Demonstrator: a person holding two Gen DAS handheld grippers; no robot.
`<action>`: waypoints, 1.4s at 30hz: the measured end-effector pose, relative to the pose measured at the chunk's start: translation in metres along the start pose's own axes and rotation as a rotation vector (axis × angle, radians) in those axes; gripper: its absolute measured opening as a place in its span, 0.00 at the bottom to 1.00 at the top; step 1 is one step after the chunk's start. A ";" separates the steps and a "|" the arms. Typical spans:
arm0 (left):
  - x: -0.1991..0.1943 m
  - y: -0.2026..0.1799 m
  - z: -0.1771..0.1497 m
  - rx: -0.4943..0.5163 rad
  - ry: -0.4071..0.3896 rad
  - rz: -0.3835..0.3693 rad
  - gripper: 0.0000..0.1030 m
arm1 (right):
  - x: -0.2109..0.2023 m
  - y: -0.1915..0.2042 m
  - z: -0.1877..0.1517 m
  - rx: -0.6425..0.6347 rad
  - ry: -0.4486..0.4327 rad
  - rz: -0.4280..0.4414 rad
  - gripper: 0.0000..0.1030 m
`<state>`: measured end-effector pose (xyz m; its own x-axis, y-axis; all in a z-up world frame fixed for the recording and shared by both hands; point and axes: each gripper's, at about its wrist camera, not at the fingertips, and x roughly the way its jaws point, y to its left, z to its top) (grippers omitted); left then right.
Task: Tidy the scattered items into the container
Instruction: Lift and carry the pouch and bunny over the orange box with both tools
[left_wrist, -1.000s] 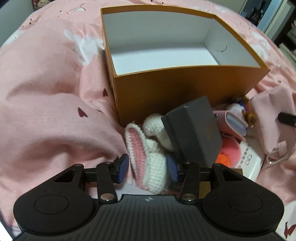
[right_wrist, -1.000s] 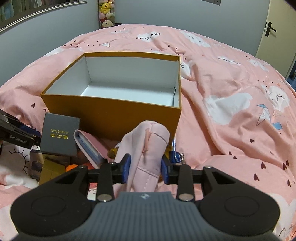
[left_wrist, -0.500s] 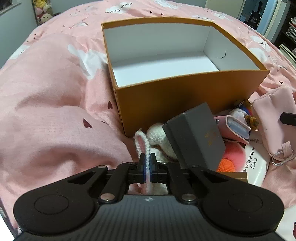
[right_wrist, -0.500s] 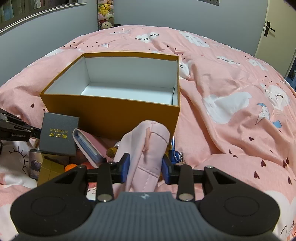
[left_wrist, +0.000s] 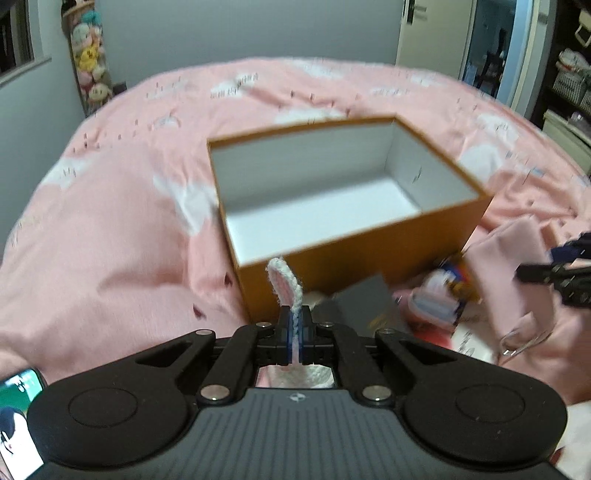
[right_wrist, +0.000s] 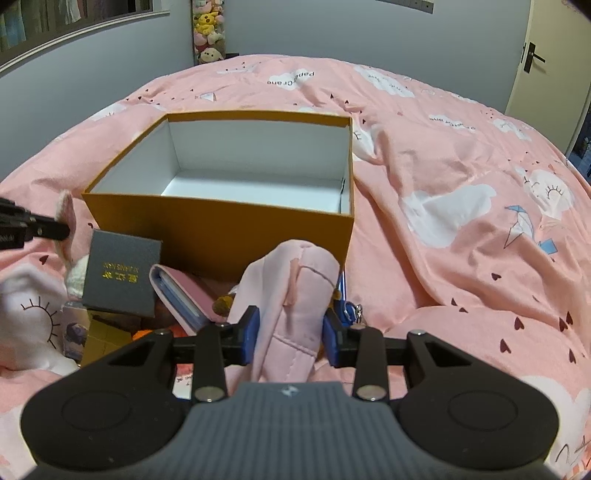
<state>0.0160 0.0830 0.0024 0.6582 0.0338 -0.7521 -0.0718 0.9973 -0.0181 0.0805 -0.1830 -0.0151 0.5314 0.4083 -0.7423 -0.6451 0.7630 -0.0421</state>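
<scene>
An open orange box (left_wrist: 369, 254) with a white inside stands empty on the pink bed; it also shows in the right wrist view (right_wrist: 221, 229). My left gripper (left_wrist: 294, 332) is shut on the ear of a white and pink crocheted bunny (left_wrist: 284, 284) and holds it up in front of the box's near wall. The bunny also shows at the left of the right wrist view (right_wrist: 68, 221). My right gripper (right_wrist: 291, 332) is closed around a pink fabric pouch (right_wrist: 295, 288) just in front of the box.
A dark grey gift box (right_wrist: 122, 273), a pink card wallet (right_wrist: 181, 291), a small brown charm (right_wrist: 221, 304) and yellow boxes (right_wrist: 107, 339) lie in a pile before the orange box. A phone (left_wrist: 18, 417) lies at lower left. Plush toys hang on the far wall (right_wrist: 208, 33).
My left gripper closed on the bunny's ear and lifted it up and back, so the box sits lower in view. My right gripper stayed on the pink pouch and rose slightly.
</scene>
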 end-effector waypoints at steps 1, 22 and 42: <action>-0.007 -0.002 0.003 0.003 -0.024 -0.007 0.03 | -0.003 0.000 0.001 -0.003 -0.006 -0.002 0.37; -0.004 -0.010 0.022 -0.012 0.039 -0.165 0.05 | -0.020 0.006 0.008 -0.012 -0.041 0.025 0.36; 0.030 -0.009 -0.004 0.159 0.349 -0.024 0.61 | -0.013 0.010 0.003 -0.030 -0.023 0.034 0.37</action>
<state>0.0333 0.0746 -0.0230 0.3619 0.0133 -0.9321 0.0755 0.9962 0.0435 0.0689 -0.1788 -0.0037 0.5213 0.4451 -0.7281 -0.6787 0.7334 -0.0376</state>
